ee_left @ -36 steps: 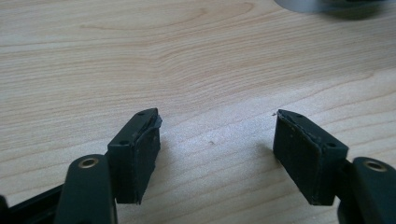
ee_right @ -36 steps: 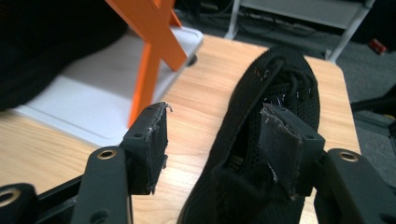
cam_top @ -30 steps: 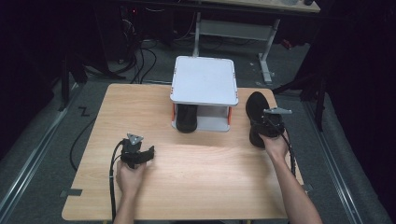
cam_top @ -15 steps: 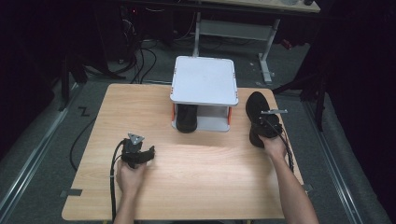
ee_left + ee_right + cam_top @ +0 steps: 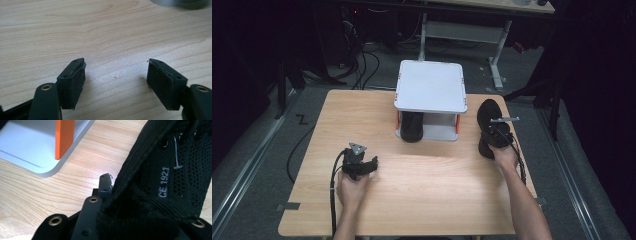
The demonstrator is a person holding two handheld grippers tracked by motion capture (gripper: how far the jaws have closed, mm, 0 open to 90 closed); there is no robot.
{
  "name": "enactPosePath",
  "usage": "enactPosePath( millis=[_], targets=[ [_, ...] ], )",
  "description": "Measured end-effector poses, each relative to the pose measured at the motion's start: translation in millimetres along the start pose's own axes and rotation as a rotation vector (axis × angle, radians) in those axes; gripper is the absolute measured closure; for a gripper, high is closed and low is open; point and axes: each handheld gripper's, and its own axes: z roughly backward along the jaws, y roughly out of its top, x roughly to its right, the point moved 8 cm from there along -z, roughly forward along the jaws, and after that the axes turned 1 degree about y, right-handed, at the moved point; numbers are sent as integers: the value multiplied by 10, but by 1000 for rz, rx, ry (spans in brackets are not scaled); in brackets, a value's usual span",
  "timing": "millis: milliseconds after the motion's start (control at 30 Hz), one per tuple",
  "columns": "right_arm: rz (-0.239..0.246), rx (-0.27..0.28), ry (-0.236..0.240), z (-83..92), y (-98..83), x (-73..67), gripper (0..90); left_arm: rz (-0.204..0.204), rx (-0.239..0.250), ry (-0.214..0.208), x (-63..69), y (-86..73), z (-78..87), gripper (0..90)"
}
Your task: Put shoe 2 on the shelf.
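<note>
While left gripper (image 5: pixel 373 164) rests apart, right gripper (image 5: pixel 110 185) has just been closing, clamped on black shoe (image 5: pixel 172 170).

Both claws are chunky black units with brass-coloured rivets on the arms and worn rubbery pads. The left claw (image 5: pixel 358 164) has a small grey triangular plate on top and a black cable trailing off. The right claw (image 5: pixel 497 136) carries a grey plate too, and both forearms are bare, no sleeves.

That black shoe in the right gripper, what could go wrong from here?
The right gripper, whose jaws have just been closing, pinches only the soft collar of the shoe, so it may sag or slip when lifted. The rack stands close beside it and could get bumped.
</note>
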Motion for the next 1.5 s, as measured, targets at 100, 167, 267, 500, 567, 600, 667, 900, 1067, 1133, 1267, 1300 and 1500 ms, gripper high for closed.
enactPosePath(
  millis=[100,167,267,500,567,600,667,900,1067,1133,1267,1300,1500],
  targets=[
    [25,4,-18,5,3,-13,830,-1,0,-2,2,2,-2,313],
    [31,14,-24,14,6,-19,851,-2,0,-2,2,2,-3,313],
    [44,25,-45,21,11,-30,860,2,3,-2,5,5,-6,313],
    [66,51,-50,105,13,-57,863,0,1,-3,4,6,-7,313],
    [60,70,-40,153,9,-66,864,-1,1,-3,4,9,-10,313],
    [62,77,-36,167,-2,-68,864,-1,1,-3,5,9,-10,313],
    [68,87,-31,206,-38,-62,864,-1,1,-3,5,9,-10,313],
    [101,113,-34,372,-74,-93,863,-1,0,-2,5,11,-12,310],
    [127,119,-31,487,-125,-154,862,-2,0,-3,7,10,-12,307],
    [125,125,-23,525,-154,-177,862,-4,-2,-3,8,10,-12,304],
    [133,137,-13,609,-203,-219,862,-6,-2,-4,10,10,-13,302],
    [136,143,-11,633,-213,-226,862,-6,-2,-4,10,10,-13,301],
    [146,153,8,798,-323,-306,862,-19,-3,-22,28,9,-13,282]
  ],
)
